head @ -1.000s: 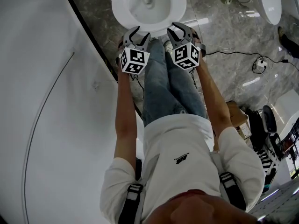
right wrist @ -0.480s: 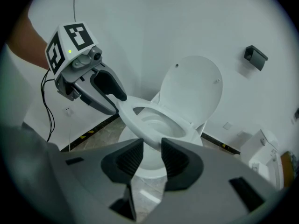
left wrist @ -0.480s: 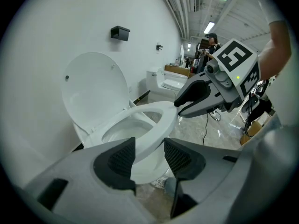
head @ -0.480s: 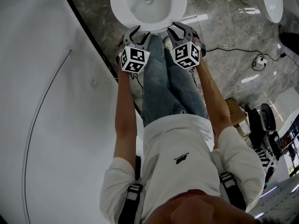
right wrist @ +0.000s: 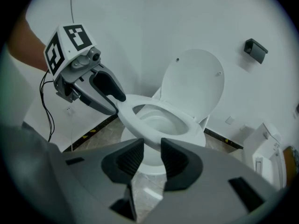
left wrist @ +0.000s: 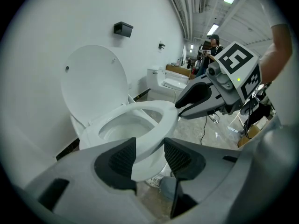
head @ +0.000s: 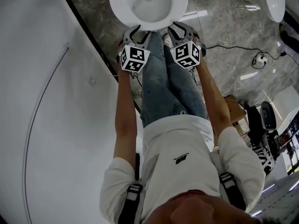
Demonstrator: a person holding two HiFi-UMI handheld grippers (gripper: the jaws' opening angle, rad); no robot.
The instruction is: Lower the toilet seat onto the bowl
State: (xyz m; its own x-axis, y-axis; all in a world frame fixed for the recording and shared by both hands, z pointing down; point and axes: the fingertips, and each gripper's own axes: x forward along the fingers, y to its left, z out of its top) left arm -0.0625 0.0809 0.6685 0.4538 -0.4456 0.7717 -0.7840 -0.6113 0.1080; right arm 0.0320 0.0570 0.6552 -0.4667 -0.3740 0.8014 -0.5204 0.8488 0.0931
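Observation:
The white toilet (head: 148,3) stands at the top of the head view. Its lid (left wrist: 96,85) is upright against the wall, and the seat ring (left wrist: 156,113) lies low over the bowl (right wrist: 156,120). My left gripper (head: 136,31) and right gripper (head: 180,28) hover side by side at the seat's front edge. In the left gripper view the seat's front shows through the gap of my open left gripper (left wrist: 149,155). My right gripper (right wrist: 152,158) has its jaws closing with nothing pressed between the pads. Whether any fingertip touches the seat is unclear.
A white wall (head: 42,101) runs along the left. The person's legs in jeans (head: 163,83) stand right behind the grippers. A second toilet (head: 273,1), a cable with plug (head: 258,62) and a cardboard box (head: 236,113) lie to the right on the marble floor.
The toilet has slid a little toward the top of the head view. Both grippers stay side by side and sit slightly closer to the bowl's front rim.

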